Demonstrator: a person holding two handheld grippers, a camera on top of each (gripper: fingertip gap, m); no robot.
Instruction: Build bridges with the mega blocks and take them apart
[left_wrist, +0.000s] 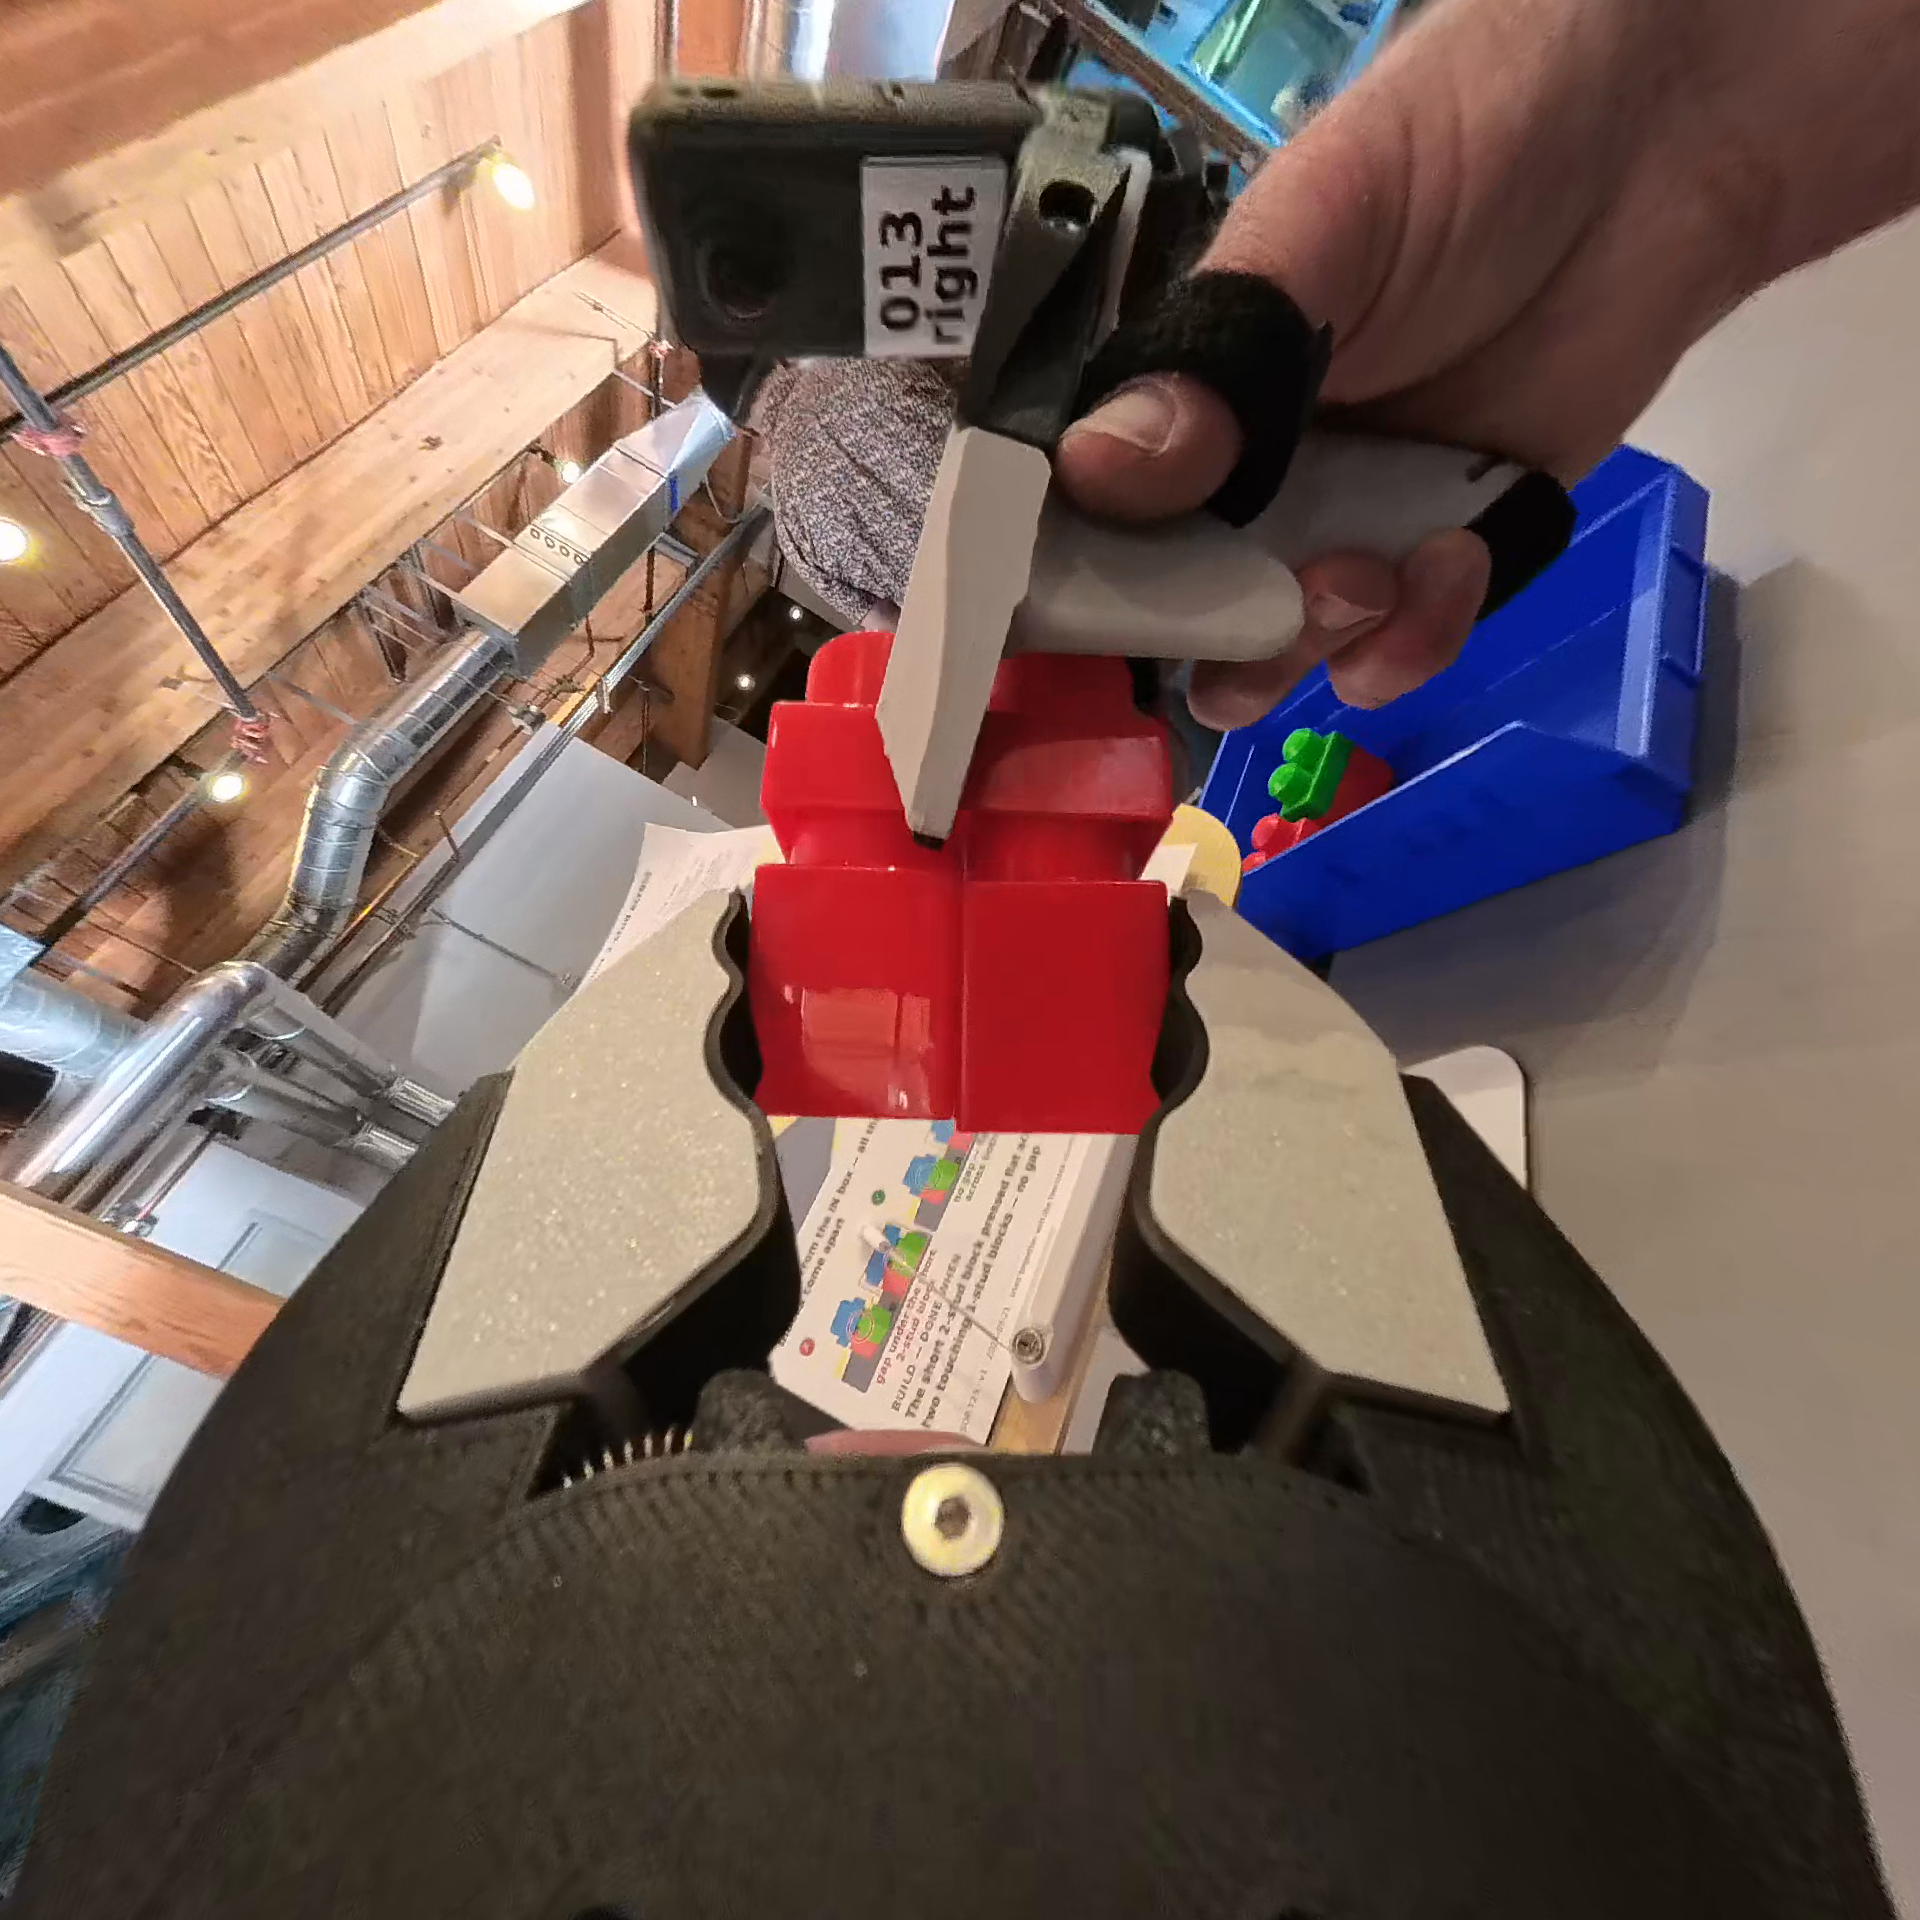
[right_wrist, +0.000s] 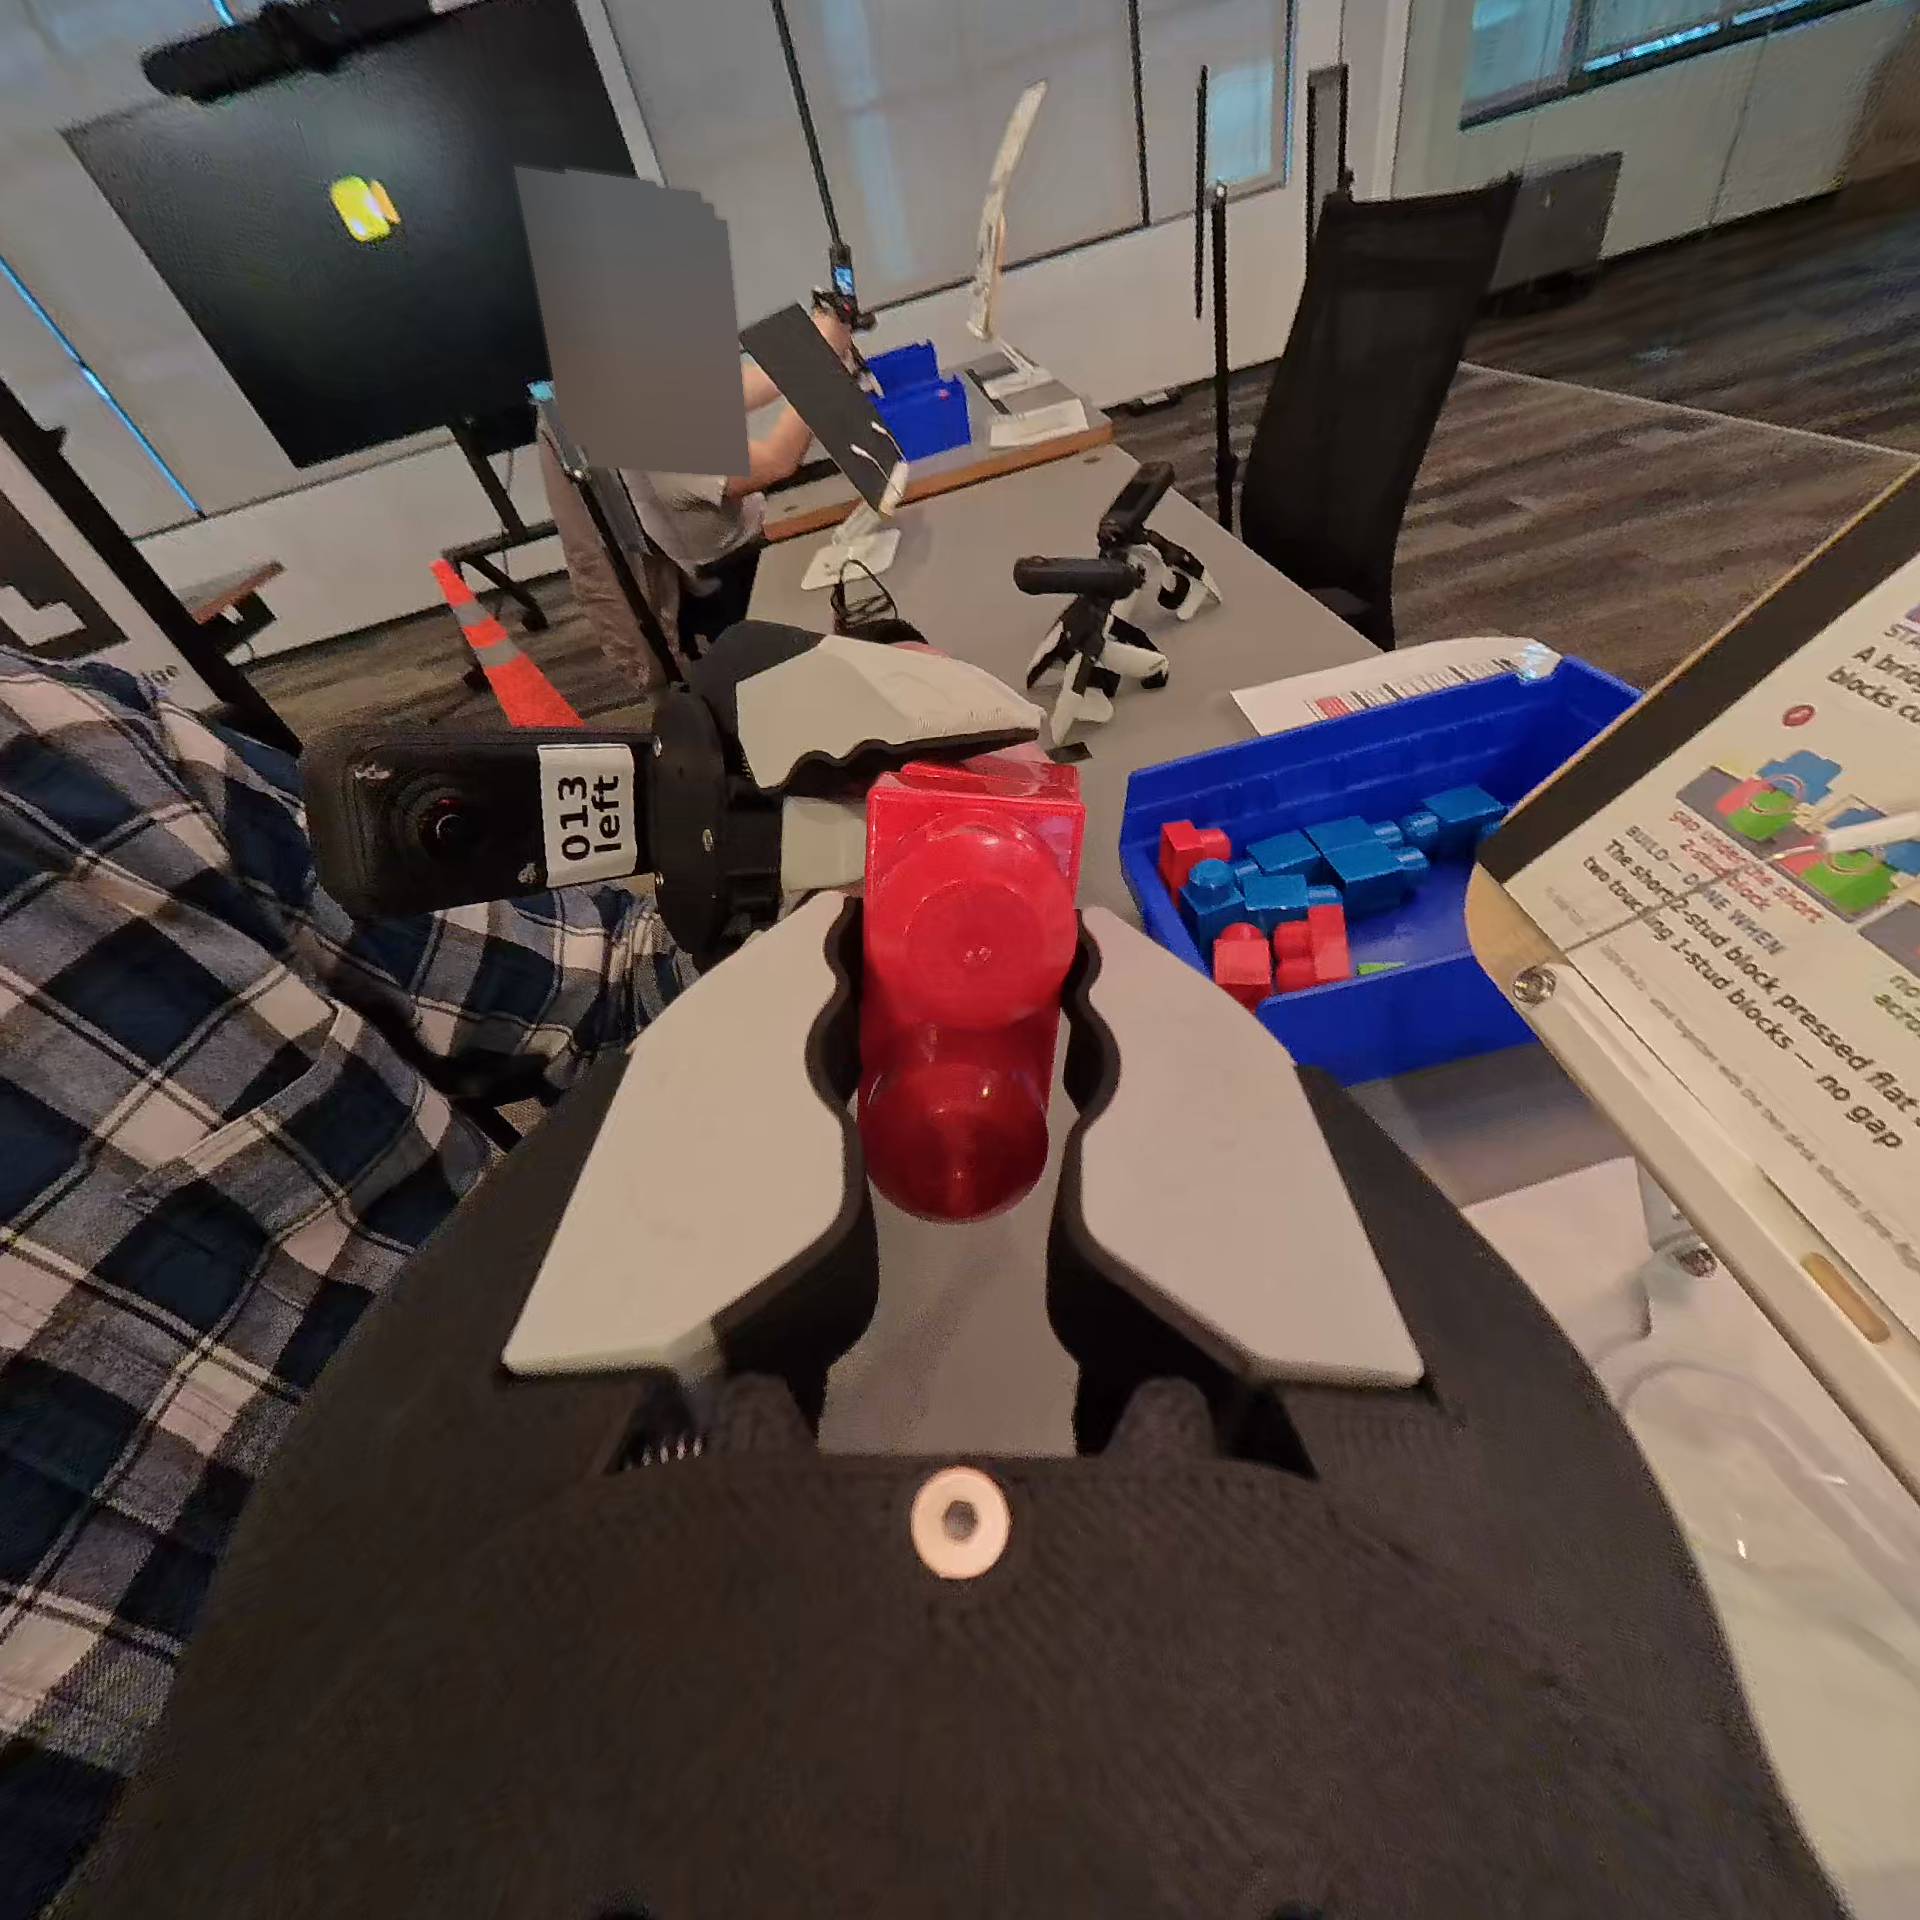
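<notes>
The grey surface (right_wrist: 1226, 582) runs across the middle of the right wrist view, up toward a black chair (right_wrist: 1361, 416) at upper right and a dark screen (right_wrist: 312, 260) at upper left. At far right, an instruction board (right_wrist: 1766, 935) leans in on a slant. Just left of it sits the blue bin (right_wrist: 1340, 1029), right of centre, with loose blue and red blocks lying inside it. Down the left edge, a plaid sleeve (right_wrist: 208, 987).

Now the action, dead centre. The right hand-held gripper (right_wrist: 961, 997) is clamped on a red two-stud block (right_wrist: 961, 1039), both pads pressing its flanks, studs pointing back at the camera. Above it, from the left, comes the left hand-held gripper (right_wrist: 935, 790), its upper finger lying along the top of more red.

Switch to the left wrist view: the left hand-held gripper (left_wrist: 961, 997) grips a pair of red blocks (left_wrist: 956, 997) side by side at centre frame, pads tight on the outer walls. The red two-stud block (left_wrist: 966, 769) sits on the far end of the pair, pinched by the right hand-held gripper (left_wrist: 930, 821) reaching down from the top, a hand (left_wrist: 1455, 260) at upper right. The blue bin (left_wrist: 1507, 748) sits at right.
</notes>
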